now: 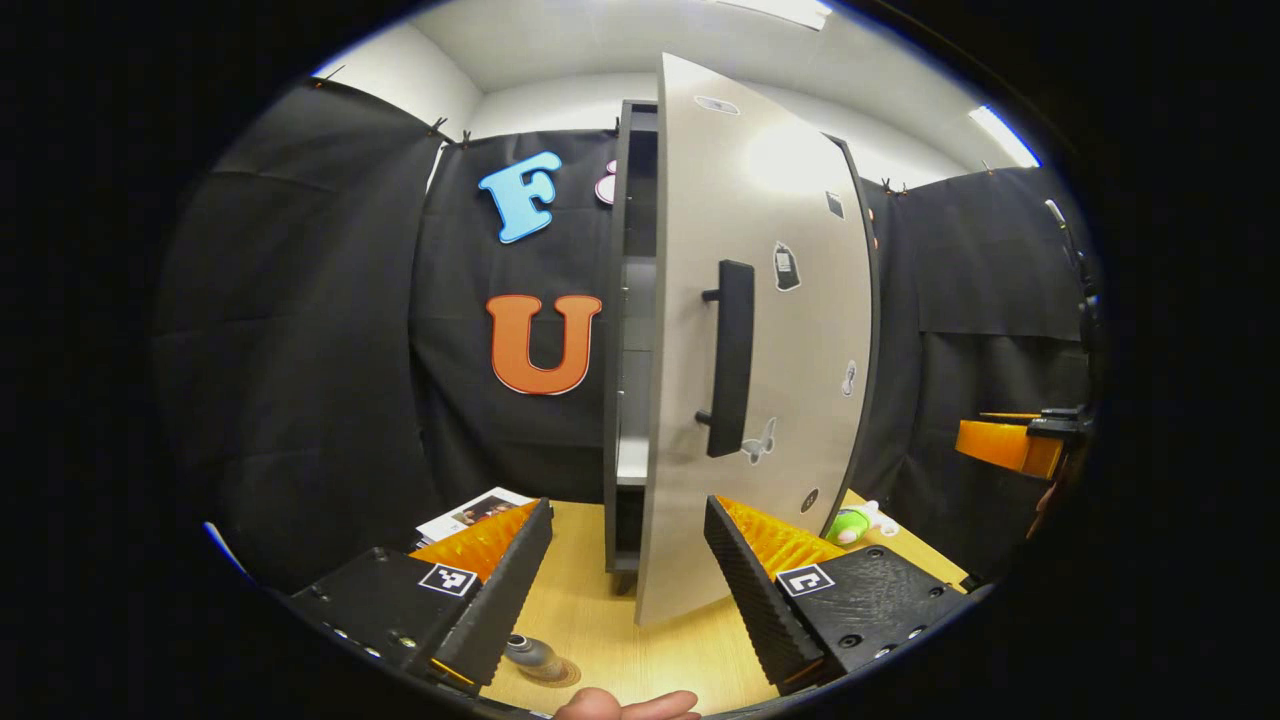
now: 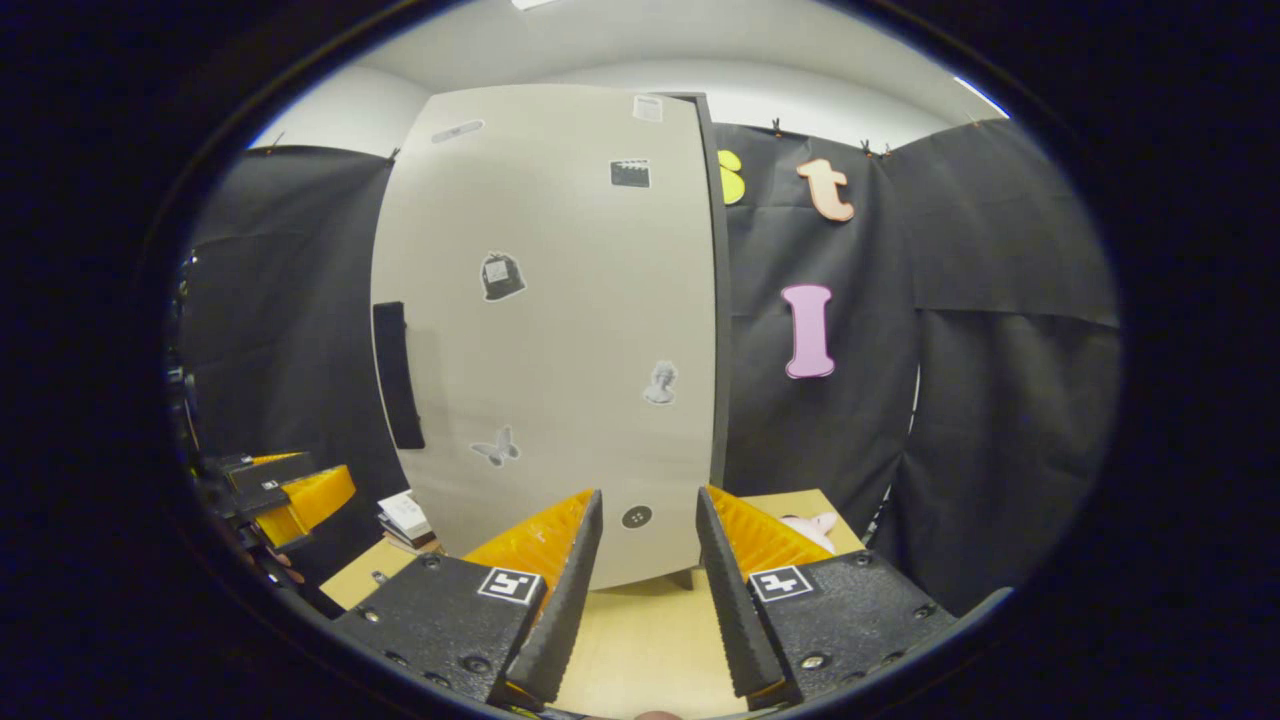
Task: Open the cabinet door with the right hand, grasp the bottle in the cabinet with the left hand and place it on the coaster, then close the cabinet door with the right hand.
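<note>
Left gripper (image 1: 628,560) fingers apart, bottle (image 1: 533,656) below-left, cabinet door (image 1: 765,330) ajar, right gripper (image 2: 648,560) parted

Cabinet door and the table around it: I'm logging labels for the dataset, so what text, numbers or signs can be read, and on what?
Cabinet door: no readable text; its stickers are small pictures, any print on them too small to read.
Booklet on the table: print too blurred to read.
Square marker: coded pattern, no words.
</note>
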